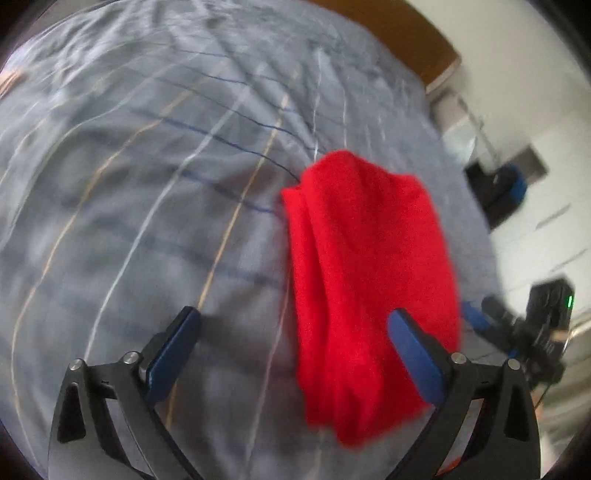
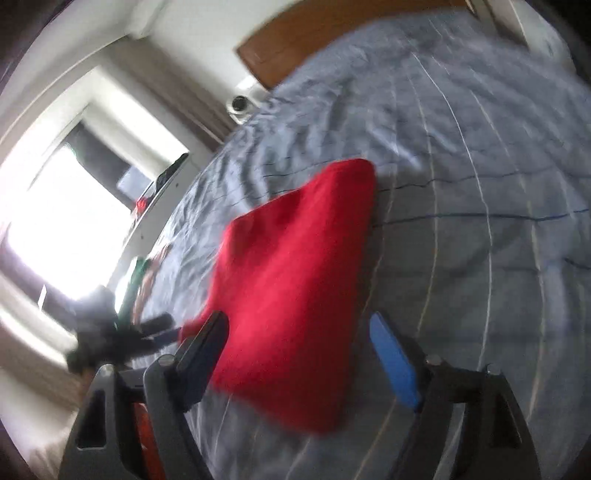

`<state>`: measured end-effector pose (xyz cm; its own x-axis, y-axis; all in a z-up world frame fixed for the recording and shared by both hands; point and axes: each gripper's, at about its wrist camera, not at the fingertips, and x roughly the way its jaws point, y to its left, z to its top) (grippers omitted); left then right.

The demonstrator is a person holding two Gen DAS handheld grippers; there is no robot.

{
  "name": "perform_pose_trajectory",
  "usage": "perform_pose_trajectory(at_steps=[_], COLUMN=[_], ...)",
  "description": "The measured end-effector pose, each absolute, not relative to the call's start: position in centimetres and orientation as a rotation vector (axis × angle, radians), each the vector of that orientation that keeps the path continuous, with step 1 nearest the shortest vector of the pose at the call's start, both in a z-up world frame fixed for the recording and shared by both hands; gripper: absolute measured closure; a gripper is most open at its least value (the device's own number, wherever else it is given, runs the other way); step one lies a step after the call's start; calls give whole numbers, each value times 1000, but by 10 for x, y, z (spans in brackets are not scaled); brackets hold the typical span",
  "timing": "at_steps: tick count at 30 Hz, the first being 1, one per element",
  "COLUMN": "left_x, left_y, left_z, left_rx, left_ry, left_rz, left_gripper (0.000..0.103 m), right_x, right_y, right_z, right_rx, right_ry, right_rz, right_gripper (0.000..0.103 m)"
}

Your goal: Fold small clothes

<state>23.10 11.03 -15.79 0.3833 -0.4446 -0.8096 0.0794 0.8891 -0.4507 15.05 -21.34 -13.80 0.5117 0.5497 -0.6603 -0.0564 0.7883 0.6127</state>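
Lying below parted right gripper (image 2: 299, 339): red garment (image 2: 291, 288)

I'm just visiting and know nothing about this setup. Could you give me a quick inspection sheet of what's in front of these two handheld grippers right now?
Surface: bed cover, grey with thin stripes, wrinkled.
Job's things: red garment, bunched and partly folded, lying on the cover.
Clutter: nothing seen on the bed beside the garment.
Grippers: left gripper open, holding nothing; right gripper open, garment in front of it, pads not pressing on it.
Cables: nothing seen clearly.
Surroundings: wooden headboard, bright window, white walls; picture blurred.
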Motion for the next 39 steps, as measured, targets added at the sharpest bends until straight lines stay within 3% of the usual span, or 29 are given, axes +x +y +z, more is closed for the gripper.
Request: perform_pose_trajectory(at_steps=[5,6,7,9,10,11,14,18,21,23,24,26,27,30,32,36,39], left_x=[259,261,263,260,257,254,245,230,235,238,232,214,199,149,122,86,64], left_y=[72,67,63,55,51,47,41,30,6,-6,-8,-11,-9,-6,-6,-16,-21], left_z=[-168,-171,-173,-173,-171,-169,-143,-89,-69,-79,-88,-106,-112,-121,-114,-75,-49], left_rx=[-188,-157,-140,-106,-116,-140,-123,-118,-82,-53,-31,18,55,165,223,302,324], left_ry=[1176,1184,1186,1168,1161,1164,1087,932,885,914,934,946,945,902,847,712,649], left_rz=[-387,-374,-360,-338,-374,-404,-374,-416,-445,-418,-385,-348,-338,-260,-199,-106,-37], left_gripper=[2,2,2,22,53,76,84,84,75,36,29,27,27,21,7,1,0], right_x=[194,195,196,196,191,185,164,147,147,158,160,161,154,124,95,50,29], right_y=[-206,-201,-195,-167,-150,-138,-111,-118,-147,-176,-186,-214,-230,-260,-271,-268,-255], right_z=[-192,-195,-194,-180,-168,-160,-128,-80,-53,-49,-51,-67,-82,-112,-120,-91,-57], right_rx=[761,760,726,480,334,238,30,6,49,103,121,143,140,105,72,68,47], right_ry=[1056,1048,1031,1046,1020,996,900,772,723,738,748,831,890,970,990,890,797], right_rz=[427,406,389,331,307,299,292,305,297,274,261,202,157,97,44,20,3], right_gripper=[26,33,48,68,69,73,76,77,77,75,67,38,17,14,14,13,3])
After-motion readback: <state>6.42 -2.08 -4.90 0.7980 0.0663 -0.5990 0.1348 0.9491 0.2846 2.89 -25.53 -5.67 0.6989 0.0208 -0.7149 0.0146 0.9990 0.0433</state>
